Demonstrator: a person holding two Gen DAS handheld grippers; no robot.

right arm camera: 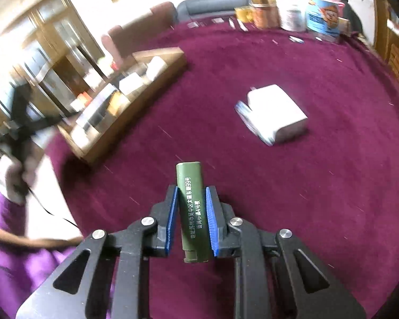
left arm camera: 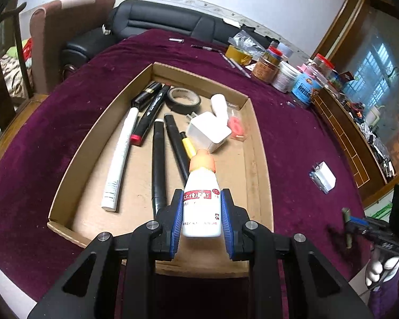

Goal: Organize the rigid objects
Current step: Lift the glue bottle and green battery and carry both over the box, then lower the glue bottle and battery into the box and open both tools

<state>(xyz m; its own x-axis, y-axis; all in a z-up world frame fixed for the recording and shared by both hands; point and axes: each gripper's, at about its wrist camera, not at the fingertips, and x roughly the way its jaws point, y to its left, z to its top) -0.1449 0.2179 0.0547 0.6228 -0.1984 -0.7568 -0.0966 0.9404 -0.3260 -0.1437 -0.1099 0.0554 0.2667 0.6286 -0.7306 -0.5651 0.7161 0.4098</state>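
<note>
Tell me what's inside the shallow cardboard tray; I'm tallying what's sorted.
Inside the shallow cardboard tray: white tube, four dark markers, black tape roll, white plug charger, small white cylinder, pink packet. The held white bottle hides part of the floor.

One shallow brown cardboard tray holds five long markers: one white, four black. Also in it: one roll of black tape, one white plug adapter, one small white cylinder, one pink packet. One white plastic bottle with a peach cap. One flat green stick. One white charger block on the maroon tabletop.
</note>
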